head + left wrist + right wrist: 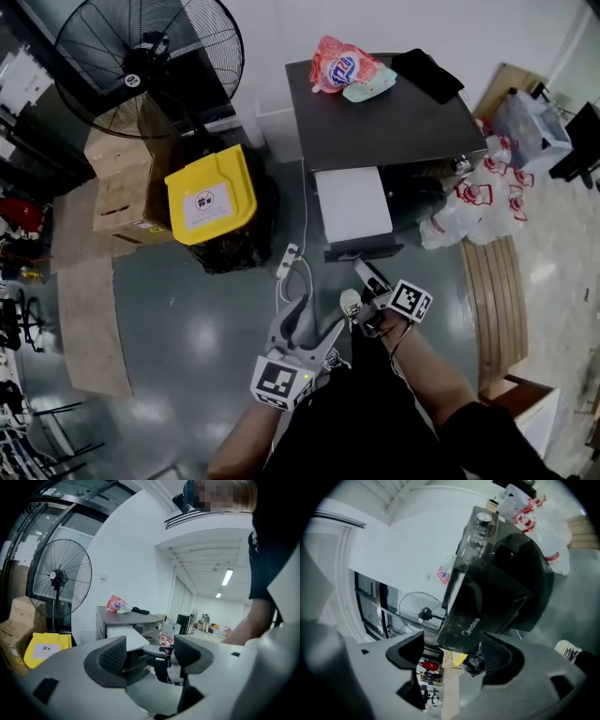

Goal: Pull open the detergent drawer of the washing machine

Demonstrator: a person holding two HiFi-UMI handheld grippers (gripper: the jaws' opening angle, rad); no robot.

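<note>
From above in the head view, the dark grey washing machine (384, 122) has its detergent drawer (352, 204) standing out from the front, white on top with a dark front panel (364, 249). My right gripper (368, 277) is just in front of that panel, jaws apart and holding nothing. In the right gripper view, strongly rolled, the dark drawer front (466, 625) with its logo lies just beyond the open right gripper (452, 656). My left gripper (319, 317) hangs lower left, open and empty. The left gripper view shows the left gripper (150, 654) facing the machine (126, 620).
A yellow-lidded bin (211, 194), cardboard boxes (122, 187) and a standing fan (150, 56) are to the machine's left. White plastic bags (478, 202) lie to its right. A power strip (287, 260) lies on the floor. A detergent bag (342, 66) rests on the machine's top.
</note>
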